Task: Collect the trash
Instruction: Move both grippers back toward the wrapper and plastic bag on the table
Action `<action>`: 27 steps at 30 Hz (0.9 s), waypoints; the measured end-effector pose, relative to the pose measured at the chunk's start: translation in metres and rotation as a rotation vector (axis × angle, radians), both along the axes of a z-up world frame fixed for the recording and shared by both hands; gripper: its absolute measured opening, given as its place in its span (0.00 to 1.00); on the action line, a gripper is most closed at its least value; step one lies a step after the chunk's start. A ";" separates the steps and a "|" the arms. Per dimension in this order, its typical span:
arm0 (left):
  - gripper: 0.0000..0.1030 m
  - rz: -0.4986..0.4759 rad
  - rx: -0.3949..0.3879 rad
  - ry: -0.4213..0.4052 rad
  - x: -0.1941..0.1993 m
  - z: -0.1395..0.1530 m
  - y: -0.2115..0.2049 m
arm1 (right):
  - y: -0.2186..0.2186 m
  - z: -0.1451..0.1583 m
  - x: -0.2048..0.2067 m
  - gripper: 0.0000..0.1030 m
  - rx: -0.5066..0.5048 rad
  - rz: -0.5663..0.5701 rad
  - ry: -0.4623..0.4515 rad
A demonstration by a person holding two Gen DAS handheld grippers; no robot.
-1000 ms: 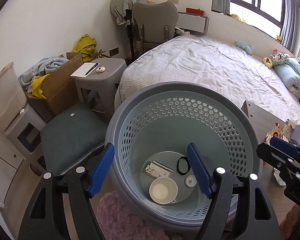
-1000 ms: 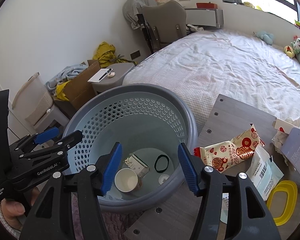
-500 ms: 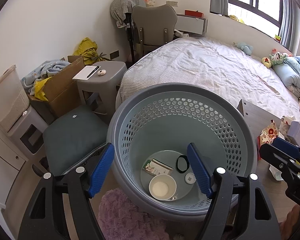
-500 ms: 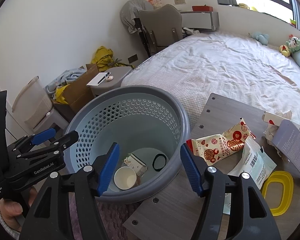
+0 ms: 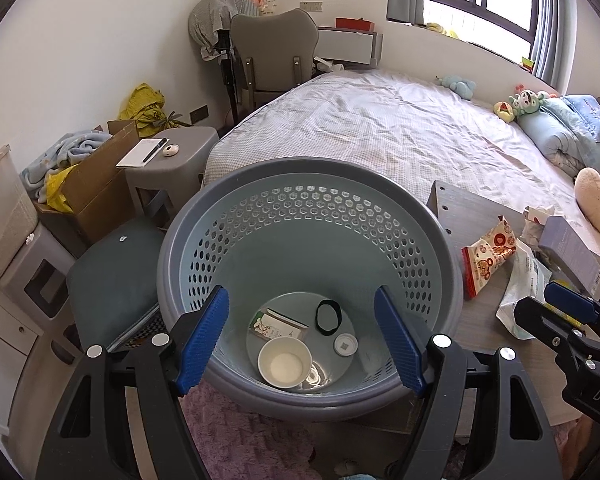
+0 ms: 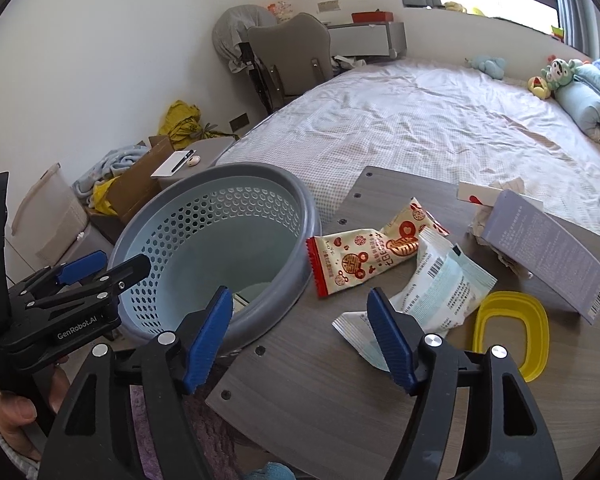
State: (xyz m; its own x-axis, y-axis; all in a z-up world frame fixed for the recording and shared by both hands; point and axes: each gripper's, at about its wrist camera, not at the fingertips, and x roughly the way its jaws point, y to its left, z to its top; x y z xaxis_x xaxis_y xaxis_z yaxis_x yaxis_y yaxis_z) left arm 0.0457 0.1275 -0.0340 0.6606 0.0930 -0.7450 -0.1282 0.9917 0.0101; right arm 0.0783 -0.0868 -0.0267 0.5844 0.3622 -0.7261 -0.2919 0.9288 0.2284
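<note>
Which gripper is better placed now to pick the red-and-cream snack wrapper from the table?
Right. The right gripper is open over the table, near the snack wrapper. The left gripper points into the basket.

A wide bed with a pale checked sheet fills the room's far side, soft toys by its pillows. A grey upholstered chair stands against the wall; a grey plastic stool carries a notepad, pen and perhaps a mouse, beside an open cardboard box.
</note>
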 end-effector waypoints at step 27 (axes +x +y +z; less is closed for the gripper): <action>0.72 -0.223 0.012 0.003 0.001 0.000 -0.109 | -0.125 -0.031 -0.018 0.94 -0.075 -0.274 0.064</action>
State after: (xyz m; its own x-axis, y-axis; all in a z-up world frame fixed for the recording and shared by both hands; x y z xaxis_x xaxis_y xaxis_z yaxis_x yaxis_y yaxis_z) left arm 0.0468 0.0186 -0.0335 0.6635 -0.0463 -0.7467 0.0944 0.9953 0.0222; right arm 0.0600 -0.2120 -0.0579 0.6050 0.1413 -0.7836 -0.0147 0.9859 0.1664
